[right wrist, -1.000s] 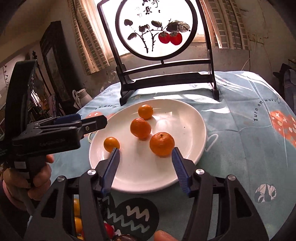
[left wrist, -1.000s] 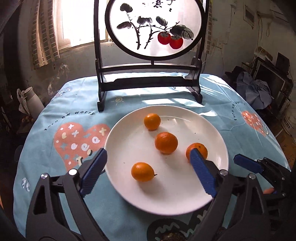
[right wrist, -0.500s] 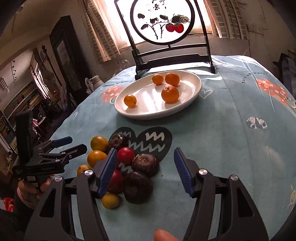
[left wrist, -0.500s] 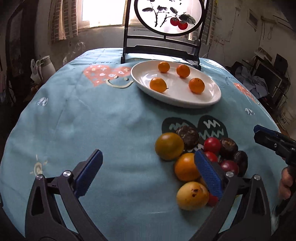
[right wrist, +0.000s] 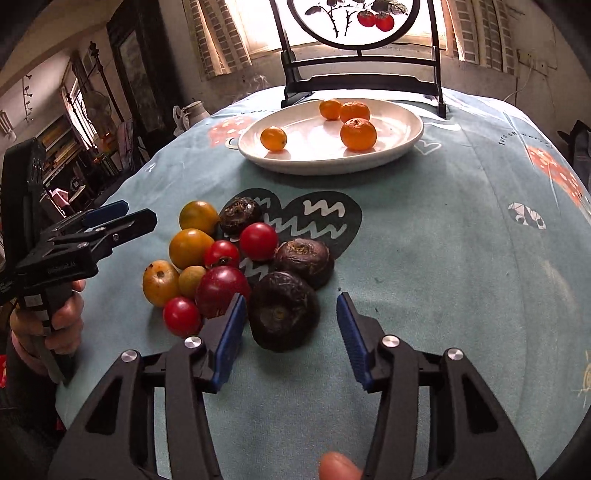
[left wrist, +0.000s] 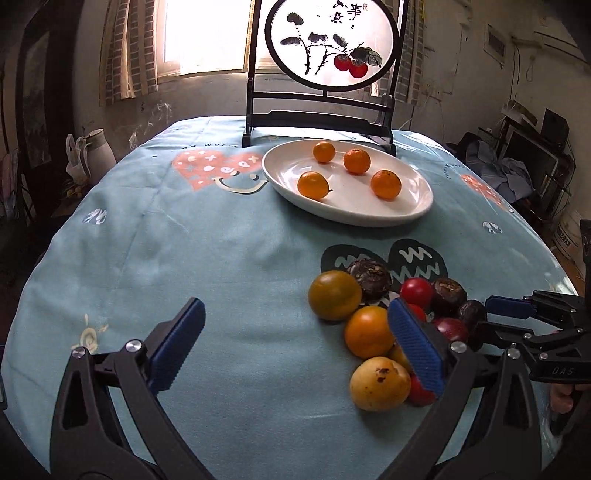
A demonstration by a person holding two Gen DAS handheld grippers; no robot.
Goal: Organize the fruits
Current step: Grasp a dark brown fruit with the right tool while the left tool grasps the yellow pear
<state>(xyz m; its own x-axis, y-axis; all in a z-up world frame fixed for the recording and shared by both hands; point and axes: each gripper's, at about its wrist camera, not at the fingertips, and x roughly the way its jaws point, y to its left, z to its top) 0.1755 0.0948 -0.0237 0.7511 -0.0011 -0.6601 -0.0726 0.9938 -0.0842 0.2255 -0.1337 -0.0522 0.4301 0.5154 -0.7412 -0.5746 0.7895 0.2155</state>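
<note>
A white plate (left wrist: 413, 214) (right wrist: 406, 140) at the far side of the table holds several small oranges (left wrist: 313, 185) (right wrist: 358, 133). A pile of loose fruit lies nearer: yellow-orange fruits (left wrist: 334, 294) (right wrist: 191, 248), red tomatoes (left wrist: 416, 291) (right wrist: 258, 241) and dark wrinkled fruits (left wrist: 370, 274) (right wrist: 283, 311). My left gripper (left wrist: 295, 343) is open and empty, its right finger beside the pile. My right gripper (right wrist: 290, 334) is open and empty, with the nearest dark fruit just ahead between its fingertips. It also shows in the left wrist view (left wrist: 513, 314).
A dark wooden stand with a round painted screen (left wrist: 334, 40) (right wrist: 362, 22) stands behind the plate. The table carries a light blue printed cloth (left wrist: 166, 240). A white jug (left wrist: 98, 155) sits off the table's left edge. Room clutter lies to the right.
Both grippers have pulled back from over the plate toward the near side of the table. The loose fruit pile has come into view. Both stay open and empty.
</note>
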